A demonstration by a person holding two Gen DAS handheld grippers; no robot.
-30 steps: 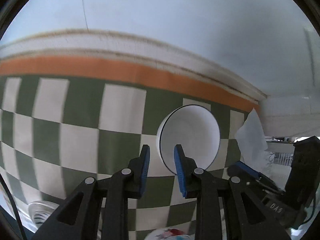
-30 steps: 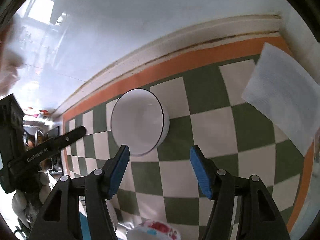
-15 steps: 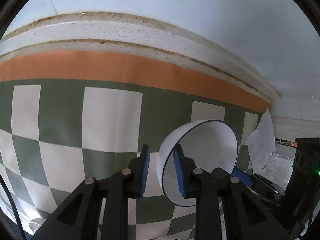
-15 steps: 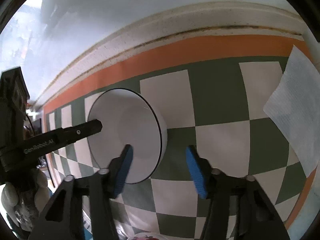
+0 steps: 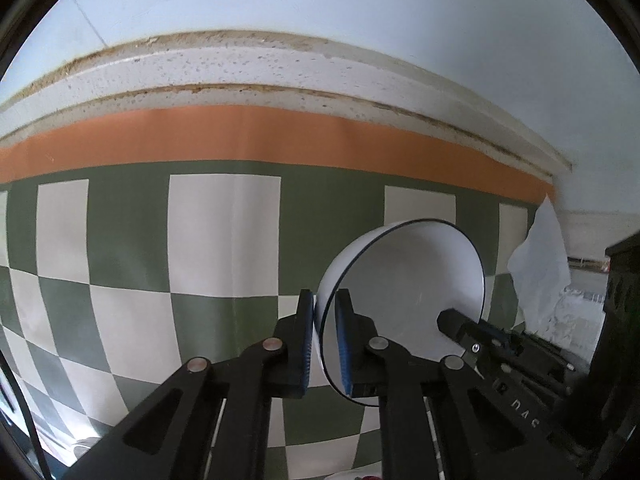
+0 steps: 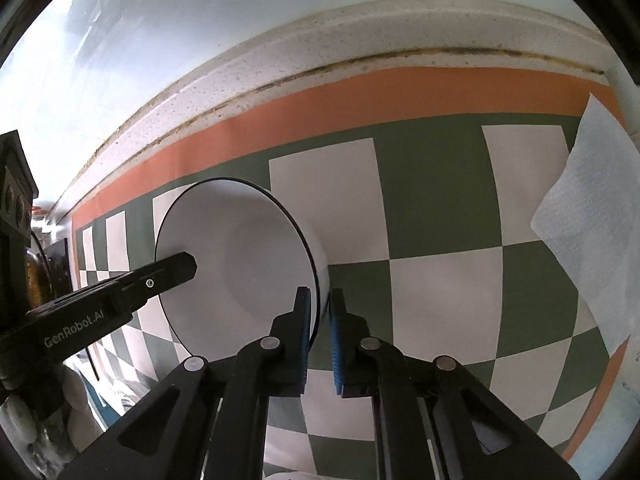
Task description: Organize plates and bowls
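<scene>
While both have just closed, each claw [image 5: 325, 344] [image 6: 319, 334] pinches the bowl [image 5: 408, 292] rim.

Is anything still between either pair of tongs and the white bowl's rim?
Nothing visible. The left tongs and right tongs each pinch opposite sides of the dark-rimmed white ceramic bowl, pads on the wall inside and out. The white paper napkin lies apart, on the green-and-white checked tablecloth.
</scene>
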